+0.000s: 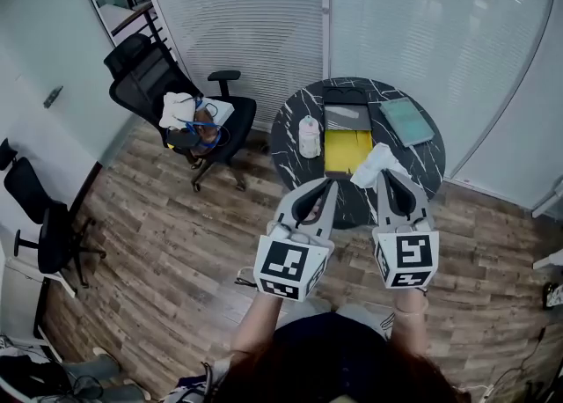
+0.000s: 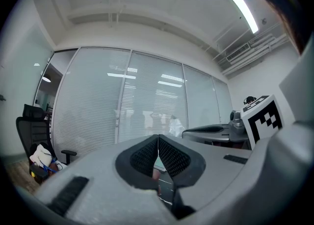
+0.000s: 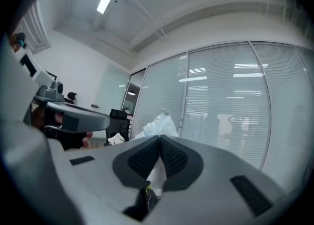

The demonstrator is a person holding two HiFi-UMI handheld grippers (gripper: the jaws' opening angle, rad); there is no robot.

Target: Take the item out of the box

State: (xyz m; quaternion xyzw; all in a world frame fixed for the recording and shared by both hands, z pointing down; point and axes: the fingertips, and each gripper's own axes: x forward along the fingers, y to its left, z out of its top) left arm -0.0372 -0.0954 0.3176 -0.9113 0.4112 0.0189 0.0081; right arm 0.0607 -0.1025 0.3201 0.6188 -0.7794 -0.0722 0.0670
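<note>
An open box [image 1: 345, 153] with a yellow inside lies on the round dark marble table [image 1: 295, 124], its grey lid [image 1: 346, 117] folded back. My right gripper [image 1: 384, 176] hangs above the box's right edge, shut on a crumpled white plastic-wrapped item [image 1: 375, 164]. In the right gripper view that white wrap [image 3: 158, 121] sticks up past the closed pads [image 3: 147, 159]. My left gripper [image 1: 329, 184] is beside it over the table's near edge, shut with nothing showing between its pads [image 2: 143, 156]. Both grippers are lifted and point at the glass wall.
A white bottle-like object [image 1: 309, 137] stands left of the box and a greenish flat book [image 1: 406, 120] lies at the right. A black office chair [image 1: 149, 76] piled with things stands to the left, with another chair [image 1: 44, 216] farther left. A blind-covered glass wall [image 1: 264, 14] runs behind.
</note>
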